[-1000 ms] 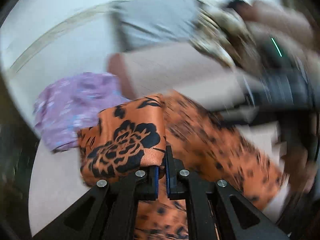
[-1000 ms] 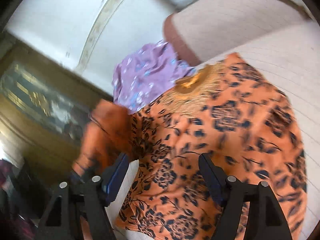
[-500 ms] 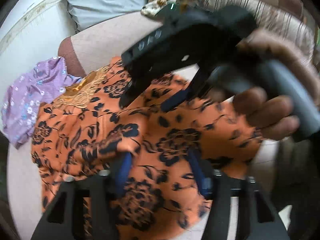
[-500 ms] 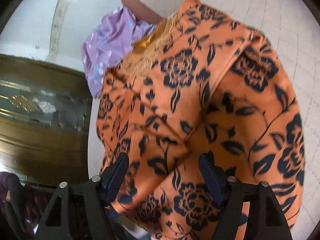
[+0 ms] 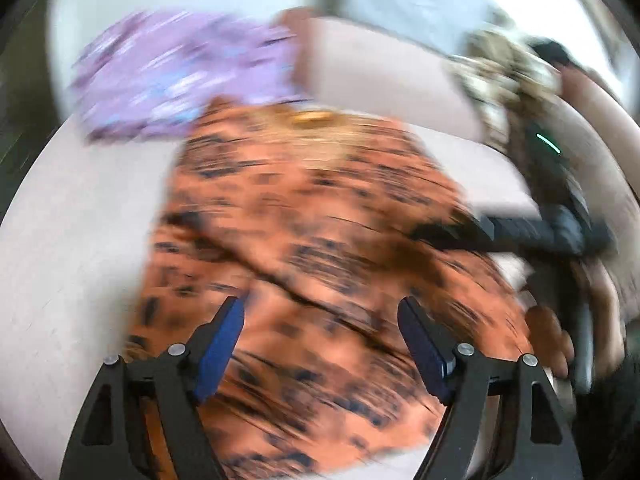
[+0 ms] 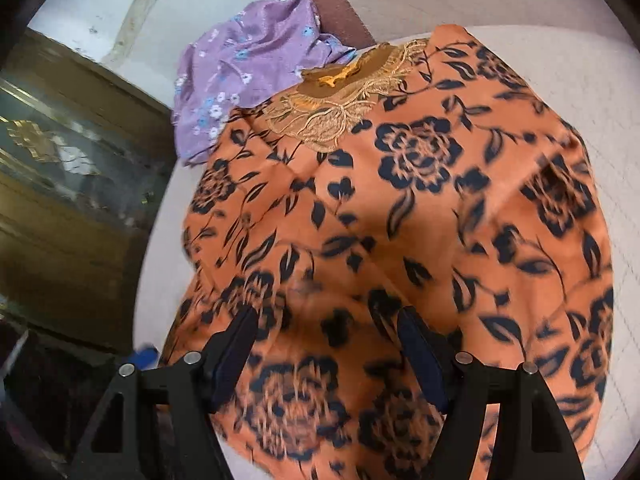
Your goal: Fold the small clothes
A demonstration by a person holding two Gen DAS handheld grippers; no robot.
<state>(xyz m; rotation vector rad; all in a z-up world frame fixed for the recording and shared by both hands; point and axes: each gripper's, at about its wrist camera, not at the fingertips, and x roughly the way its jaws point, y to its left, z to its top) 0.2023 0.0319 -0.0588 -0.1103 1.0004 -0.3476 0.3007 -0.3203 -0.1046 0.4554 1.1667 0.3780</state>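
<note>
On a pale pinkish-white quilted bed surface (image 6: 580, 64) sits everything in play; a pale bolster with a brown end (image 6: 332, 4) lies at the far side, a white wall behind it, and a dark wooden cabinet with a glass front (image 6: 68, 184) stands off the bed's edge on the left of the right wrist view. Orange satin garment with black floral print and gold embroidered neckline (image 6: 400, 208) lies spread on the bed, neckline toward the bolster, with diagonal fold creases running across the body; fabric looks partly folded over itself. Its far-left corner touches a crumpled lilac floral cloth (image 6: 244, 68) that lies beside the bolster. Left gripper (image 5: 320, 340) hovers above the near part of the garment, blue-padded fingers (image 5: 220, 344) wide apart, nothing between them; that view is heavily motion-blurred. Right gripper (image 6: 328, 344) is also spread wide over the near hem, holding nothing. In the left wrist view the right gripper shows at the right edge, over the garment's right side. Bare bed shows to the left of the garment and along its right side; near hem reaches close to the bed edge.
</note>
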